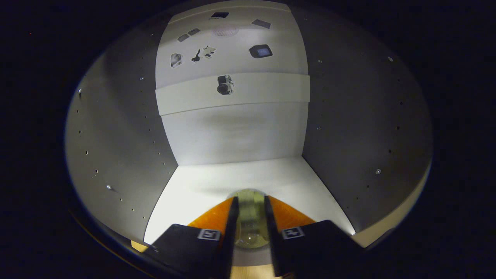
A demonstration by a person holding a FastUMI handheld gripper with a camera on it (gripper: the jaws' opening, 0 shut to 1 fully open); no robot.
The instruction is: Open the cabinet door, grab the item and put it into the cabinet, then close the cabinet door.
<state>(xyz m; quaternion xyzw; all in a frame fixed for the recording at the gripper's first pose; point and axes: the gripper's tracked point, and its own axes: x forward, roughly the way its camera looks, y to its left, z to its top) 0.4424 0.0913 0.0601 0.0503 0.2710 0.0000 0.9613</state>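
I am looking into the open cabinet [240,131], a white box with a pale floor [217,182], a back wall and grey side walls dotted with shelf-pin holes. My gripper [250,201] reaches in over the cabinet floor. Both orange fingers [215,219] press on a small, round, clear, yellowish item [250,224], which sits between them low over the floor. Whether the item touches the floor I cannot tell. The cabinet door is out of sight.
A white strip [271,91] runs across the back wall above the floor. Above it, several small stickers [224,85] and a dark square one [260,51] show on the upper back panel. A wooden surface [248,271] shows beneath the fingers.
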